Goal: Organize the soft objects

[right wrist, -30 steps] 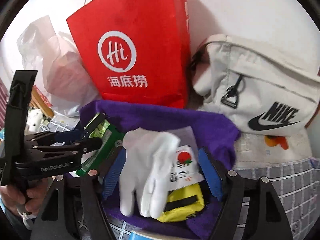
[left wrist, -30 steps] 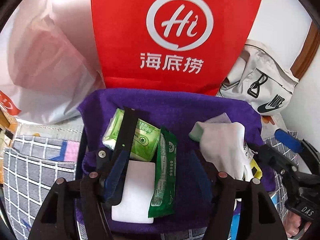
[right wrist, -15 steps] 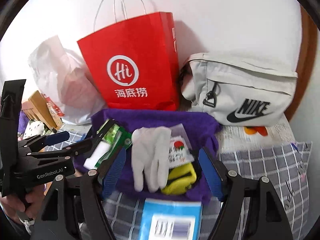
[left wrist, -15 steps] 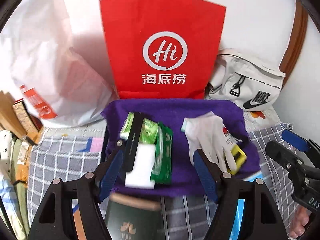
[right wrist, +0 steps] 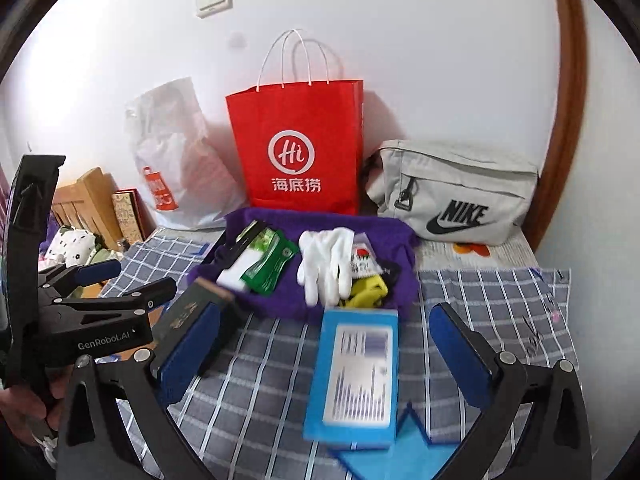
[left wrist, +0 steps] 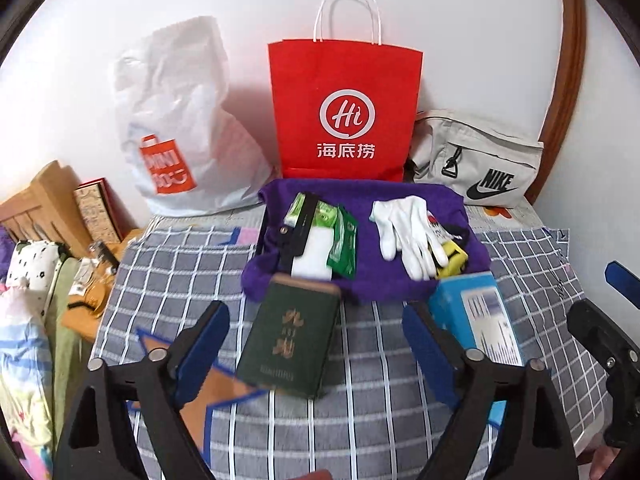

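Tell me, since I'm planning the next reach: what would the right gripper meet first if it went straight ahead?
Most likely the blue box, lying between the open jaws of the right gripper, ahead of the purple cloth. Height above it is unclear.

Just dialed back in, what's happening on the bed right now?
Nothing is being held. The left gripper and the right gripper are both open and empty, above the checked sheet. On the purple cloth lie the white gloves, green packets, a white block and a yellow item. A green book and a blue box sit at its near edge. A red bag stands behind.
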The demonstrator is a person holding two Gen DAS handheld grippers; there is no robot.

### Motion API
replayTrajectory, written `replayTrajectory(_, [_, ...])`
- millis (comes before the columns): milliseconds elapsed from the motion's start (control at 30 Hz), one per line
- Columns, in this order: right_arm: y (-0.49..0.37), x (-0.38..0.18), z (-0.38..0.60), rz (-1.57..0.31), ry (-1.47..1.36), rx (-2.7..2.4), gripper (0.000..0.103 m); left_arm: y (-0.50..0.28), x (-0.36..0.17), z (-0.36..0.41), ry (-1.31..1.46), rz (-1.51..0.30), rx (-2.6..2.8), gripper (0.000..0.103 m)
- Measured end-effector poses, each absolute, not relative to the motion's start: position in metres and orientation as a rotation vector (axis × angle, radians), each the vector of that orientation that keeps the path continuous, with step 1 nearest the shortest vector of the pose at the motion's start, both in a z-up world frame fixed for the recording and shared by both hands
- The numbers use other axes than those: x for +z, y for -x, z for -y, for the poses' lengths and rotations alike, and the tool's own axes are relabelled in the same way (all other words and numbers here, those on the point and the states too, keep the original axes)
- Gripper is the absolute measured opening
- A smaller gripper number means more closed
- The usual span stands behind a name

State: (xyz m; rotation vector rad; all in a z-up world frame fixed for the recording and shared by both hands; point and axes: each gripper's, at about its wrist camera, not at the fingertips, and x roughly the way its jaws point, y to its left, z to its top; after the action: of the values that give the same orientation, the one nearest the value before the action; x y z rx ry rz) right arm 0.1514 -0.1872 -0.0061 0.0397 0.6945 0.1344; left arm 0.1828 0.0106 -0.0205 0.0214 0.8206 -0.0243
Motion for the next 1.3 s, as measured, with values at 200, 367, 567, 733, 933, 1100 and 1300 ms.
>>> replayTrajectory(200, [-0.095, -0.005, 0.189, -0.684, -0.041, 0.131, 0.103, -0.133, -0.019, -0.007, -0.033, -0.795, -0.011, 0.090])
replayTrajectory(367, [-0.060, -0.006, 0.190, -0.679, -0.040, 0.122, 0.103, -0.100, -0.019, -0.006, -0.019, -0.781, -0.020, 0.090])
replayTrajectory(567, [-0.029, -0.004, 0.186, -0.659, -0.053, 0.133, 0.103, -0.073, -0.018, -0.007, -0.021, -0.768, -0.013, 0.090])
replayTrajectory(733, [-0.019, -0.006, 0.182, -0.660, -0.046, 0.133, 0.103, -0.055, -0.014, -0.011, -0.010, -0.751, -0.003, 0.090])
replayTrajectory(933, [-0.010, -0.007, 0.184, -0.662, -0.064, 0.130, 0.103, -0.044, -0.010, -0.012, -0.010, -0.735, 0.000, 0.090])
replayTrajectory(1100, [-0.005, -0.006, 0.183, -0.658, -0.065, 0.129, 0.103, -0.039, -0.008, -0.013, -0.008, -0.729, 0.003, 0.090])
replayTrajectory(1300, [-0.003, -0.004, 0.181, -0.654, -0.059, 0.128, 0.103, -0.037, -0.009, -0.013, -0.007, -0.734, 0.004, 0.090])
